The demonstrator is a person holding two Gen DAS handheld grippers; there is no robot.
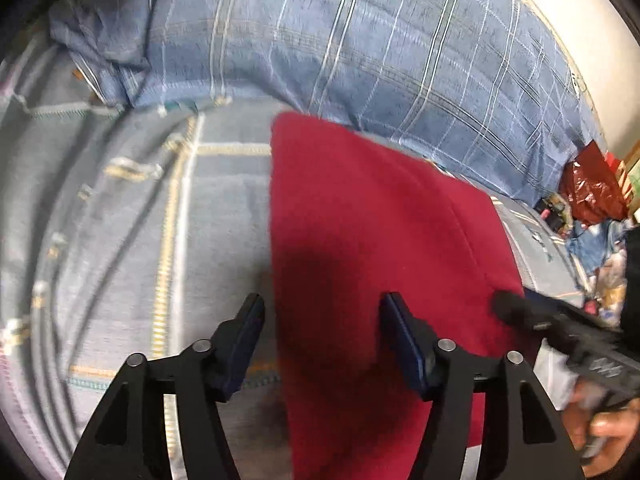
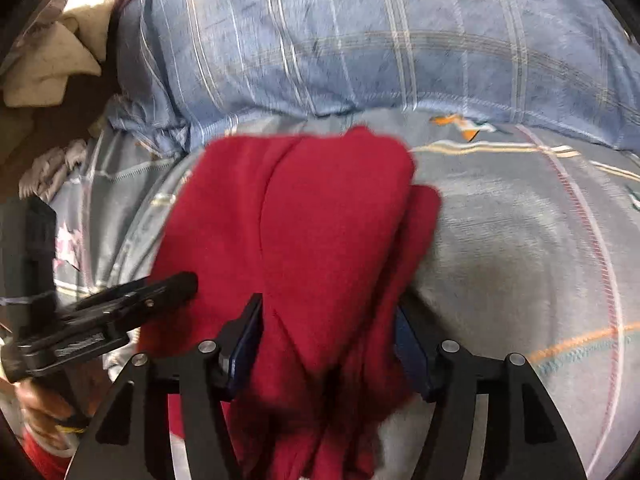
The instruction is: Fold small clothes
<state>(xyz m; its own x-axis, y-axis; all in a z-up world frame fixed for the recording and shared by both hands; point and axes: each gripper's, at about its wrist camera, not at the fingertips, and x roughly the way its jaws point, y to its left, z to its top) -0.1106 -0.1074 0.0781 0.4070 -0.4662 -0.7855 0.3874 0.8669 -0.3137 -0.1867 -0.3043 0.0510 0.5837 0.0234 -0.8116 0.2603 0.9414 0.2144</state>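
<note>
A red fleece garment (image 1: 360, 220) lies on the grey-blue bed sheet (image 1: 160, 220). My left gripper (image 1: 324, 320) hovers over the garment's left edge. Its jaws stand apart and nothing is pinched between them. My right gripper (image 1: 504, 304) comes in low from the right at the garment's far side. In the right wrist view the red garment (image 2: 320, 220) is bunched in folds that fill the gap between the jaws of my right gripper (image 2: 328, 320). It rises toward the camera and touches both pads. My left gripper (image 2: 176, 284) shows at the left, by the cloth's edge.
A blue plaid pillow or quilt (image 1: 360, 40) bulges along the back of the bed (image 2: 360, 40). Beyond the bed's right edge lie a dark red plastic bag (image 1: 592, 188) and clutter. A beige cloth heap (image 2: 48, 68) sits at the far left. A person's hand (image 1: 600, 428) grips each handle.
</note>
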